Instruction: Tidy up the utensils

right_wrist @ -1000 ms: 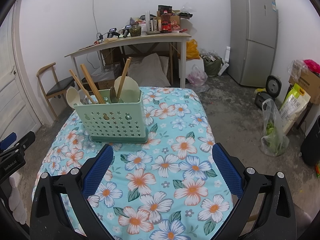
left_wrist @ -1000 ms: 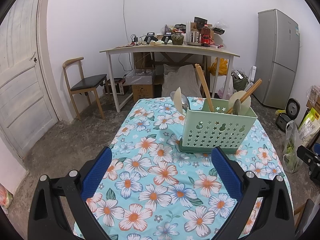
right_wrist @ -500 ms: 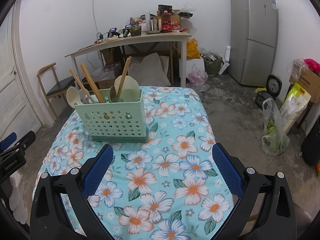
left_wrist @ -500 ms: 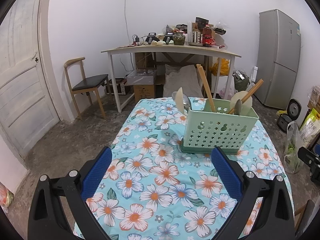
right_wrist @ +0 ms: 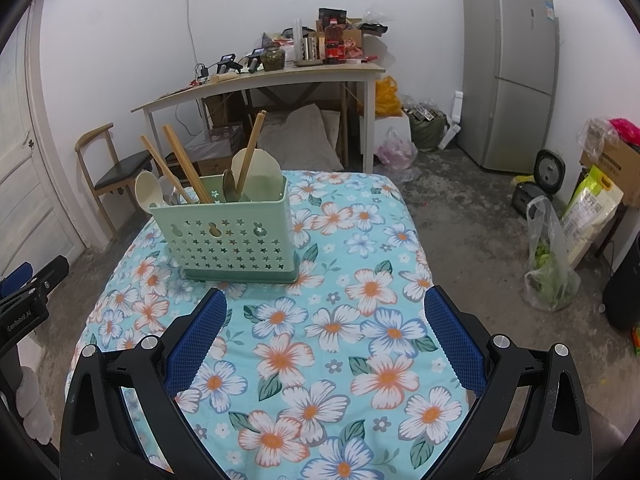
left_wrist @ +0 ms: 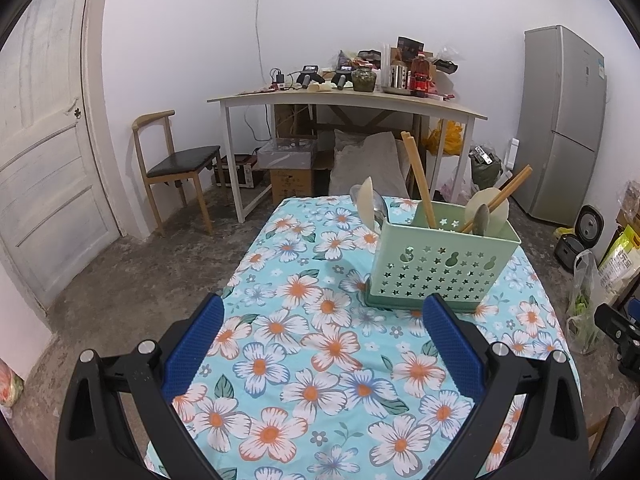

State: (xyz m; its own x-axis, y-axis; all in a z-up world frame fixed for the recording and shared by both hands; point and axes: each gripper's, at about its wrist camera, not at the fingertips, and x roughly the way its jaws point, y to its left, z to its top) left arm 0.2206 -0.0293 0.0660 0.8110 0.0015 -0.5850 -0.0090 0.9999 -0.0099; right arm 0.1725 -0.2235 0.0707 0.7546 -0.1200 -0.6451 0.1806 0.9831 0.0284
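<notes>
Green plastic utensil caddy [left_wrist: 440, 264] stands on the flowered worktop [left_wrist: 320, 360], a little ahead of both tongs, and all the utensils I can see are already inside it. No loose utensil lies on the cloth in either view, so I judge that the sorting is near its end or finished.

Left tongs [left_wrist: 320, 344] are wide apart and hold nothing; right tongs [right_wrist: 324, 336] are also wide and empty, hovering over the cloth.

Counting in the right view: four wooden chopsticks [right_wrist: 182, 168], one cream spoon [right_wrist: 147, 192], one pale rice paddle [right_wrist: 260, 172], and one dark spoon [right_wrist: 229, 184]. Some metal pieces behind the cream spoon are too hidden to count.

If anything remains, the next move calls for finding a stray utensil outside these views, or drawing both tongs back.
</notes>
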